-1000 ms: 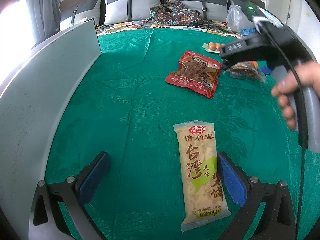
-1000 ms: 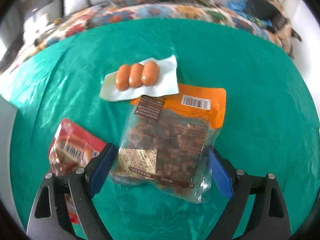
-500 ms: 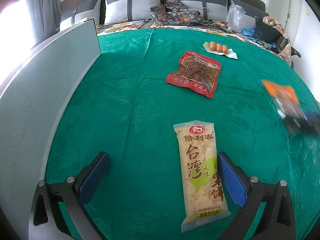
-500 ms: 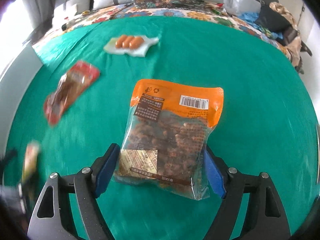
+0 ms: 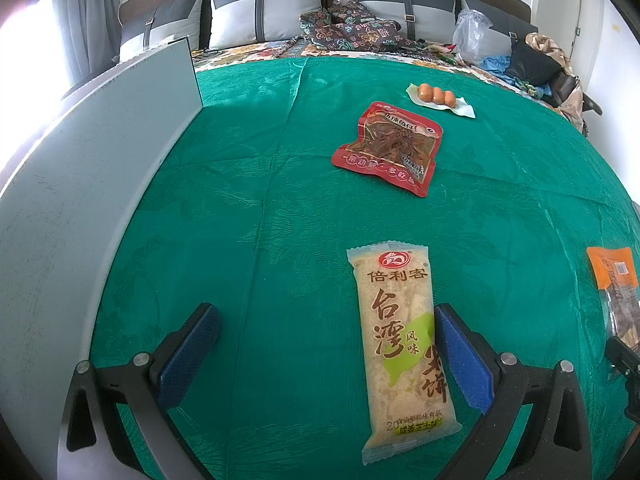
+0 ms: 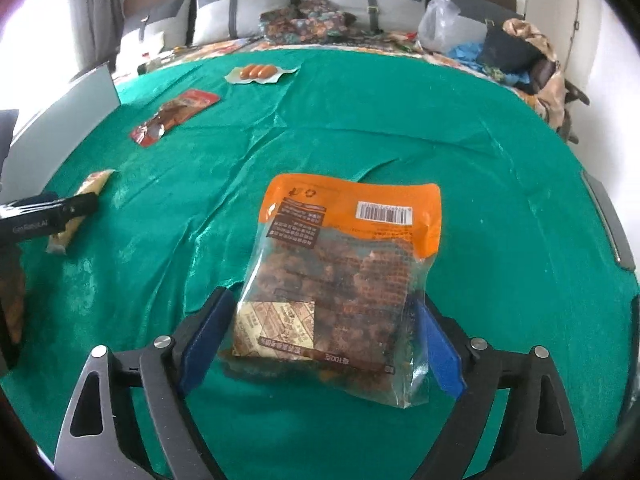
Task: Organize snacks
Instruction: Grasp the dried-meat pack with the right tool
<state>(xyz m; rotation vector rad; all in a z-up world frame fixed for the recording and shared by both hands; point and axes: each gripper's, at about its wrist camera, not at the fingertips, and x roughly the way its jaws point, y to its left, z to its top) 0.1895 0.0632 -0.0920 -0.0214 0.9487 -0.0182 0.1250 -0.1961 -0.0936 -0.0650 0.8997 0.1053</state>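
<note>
My right gripper (image 6: 322, 300) hangs low over the green cloth with its jaws opening. An orange-topped clear bag of brown snacks (image 6: 344, 264) lies flat between the blue pads, which do not press it. That bag (image 5: 614, 280) shows at the right edge of the left wrist view. My left gripper (image 5: 324, 314) stands open over the cloth. A long yellow cracker pack (image 5: 400, 340) lies just inside its right finger. Farther back lie a red snack pack (image 5: 390, 148) and a white pack of three sausages (image 5: 436, 96).
A tall grey panel (image 5: 80, 184) walls the table's left side. A grey strip (image 6: 608, 224) runs along the right edge. Behind the table is a bed with pillows (image 5: 360, 12), a plastic bag (image 5: 474, 36) and piled clothes (image 5: 536, 56).
My right gripper carried the orange-topped bag from beside the sausages to the near right of the table, then its jaws widened off it. The left gripper stayed still.
</note>
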